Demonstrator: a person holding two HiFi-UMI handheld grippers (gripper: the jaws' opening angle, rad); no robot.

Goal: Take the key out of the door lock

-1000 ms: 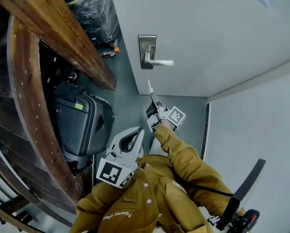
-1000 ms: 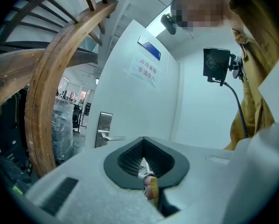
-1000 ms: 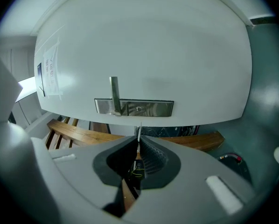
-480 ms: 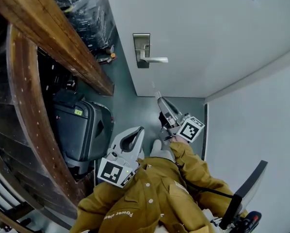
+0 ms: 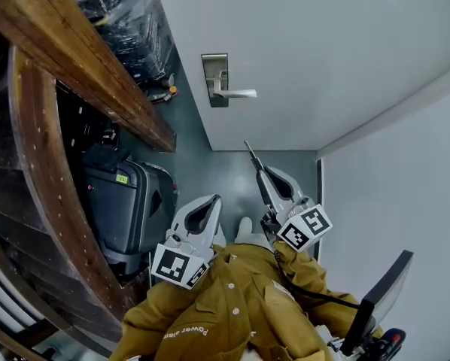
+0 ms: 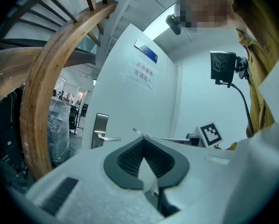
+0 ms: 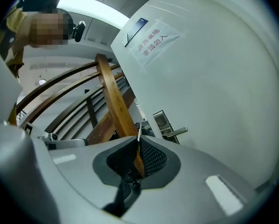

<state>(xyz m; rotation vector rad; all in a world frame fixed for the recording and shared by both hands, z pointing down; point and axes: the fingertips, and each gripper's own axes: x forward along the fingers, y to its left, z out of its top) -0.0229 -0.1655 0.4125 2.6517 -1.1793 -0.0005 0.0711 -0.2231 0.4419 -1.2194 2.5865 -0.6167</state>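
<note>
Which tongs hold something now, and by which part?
The right tongs pinch the key by one end between their tips; the rest sticks out forward. The left tongs are shut on nothing.

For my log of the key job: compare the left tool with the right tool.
The right tool is shut on the thin key; the left tool is shut on nothing. The right tool reaches nearer the door; the left tool sits back by the jacket. Both are grey and face the door.
</note>
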